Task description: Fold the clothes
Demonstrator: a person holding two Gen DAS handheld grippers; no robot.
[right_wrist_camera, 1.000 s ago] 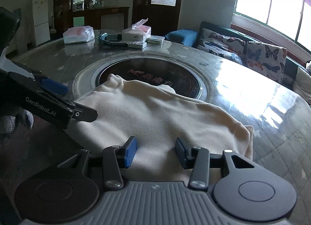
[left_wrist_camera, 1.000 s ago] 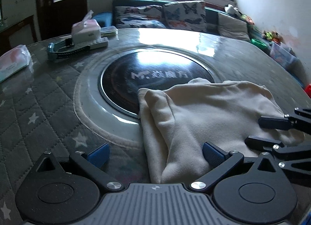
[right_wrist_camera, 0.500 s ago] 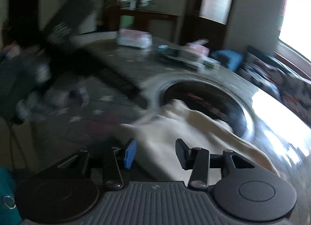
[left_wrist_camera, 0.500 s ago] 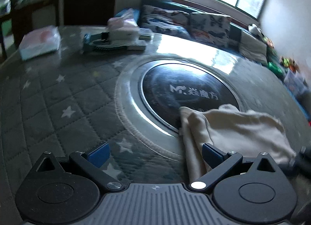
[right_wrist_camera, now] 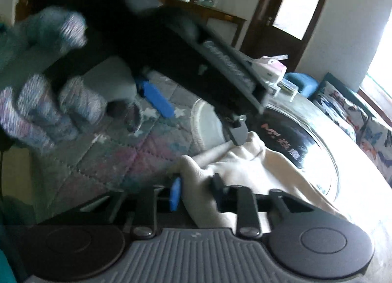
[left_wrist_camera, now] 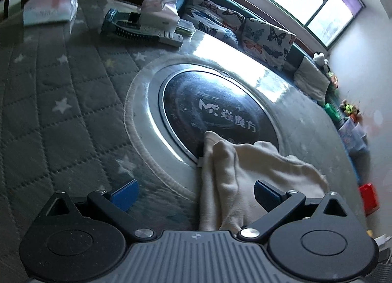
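Note:
A cream garment lies bunched on the round table, partly over the black glass centre disc. My left gripper is open, its blue pads wide apart, with the garment's near edge lying between the fingers. In the right wrist view the garment runs between my right gripper's narrowly spaced fingers; the view is blurred and a firm grip cannot be confirmed. The left gripper's body and a gloved hand fill the upper left of that view.
A grey quilted star-pattern cover covers the table. At the far edge sit a tissue box, a green comb-like tool and a wipes pack. A sofa with butterfly cushions stands behind.
Both grippers swung left and tilted. The garment was pulled into a narrower bunch. The right gripper's fingers moved in around the cloth, and the left gripper now crosses the right view.

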